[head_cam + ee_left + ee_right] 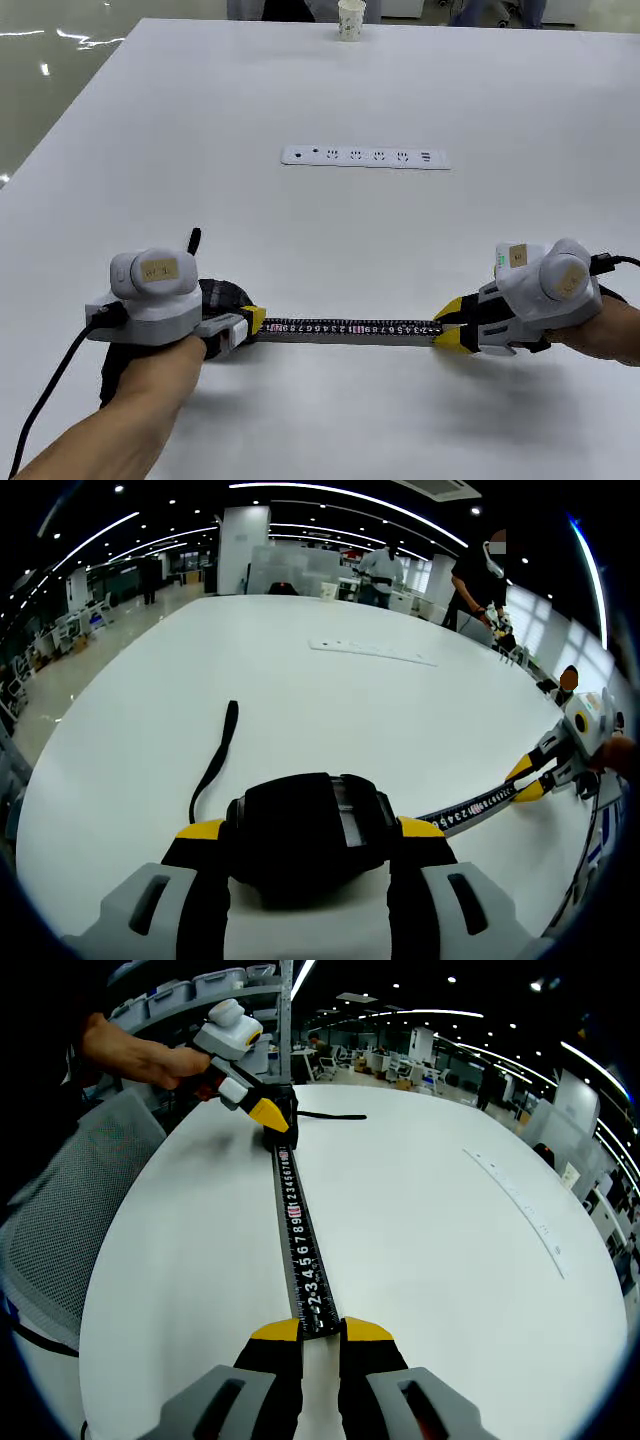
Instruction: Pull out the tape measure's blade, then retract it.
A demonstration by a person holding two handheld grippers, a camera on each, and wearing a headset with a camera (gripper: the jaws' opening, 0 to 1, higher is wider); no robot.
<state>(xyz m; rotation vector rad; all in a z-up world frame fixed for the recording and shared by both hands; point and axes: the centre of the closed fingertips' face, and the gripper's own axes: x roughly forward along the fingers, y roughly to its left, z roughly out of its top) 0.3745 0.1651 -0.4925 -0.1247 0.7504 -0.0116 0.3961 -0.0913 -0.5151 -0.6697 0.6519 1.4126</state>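
Left gripper (250,322) held low and level, jaws clamped on the tape measure case (222,298), left hand (160,365) under its body, forearm entering from lower left, right gripper (450,325) facing it, jaws pinched on the blade (350,328) tip, right hand (605,330) behind it.

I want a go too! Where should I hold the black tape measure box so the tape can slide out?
Grip the chunky black tape measure case around its middle, coming from the near side, like the left gripper does. The dark numbered blade leaves sideways, past one jaw, so nothing blocks its way out.
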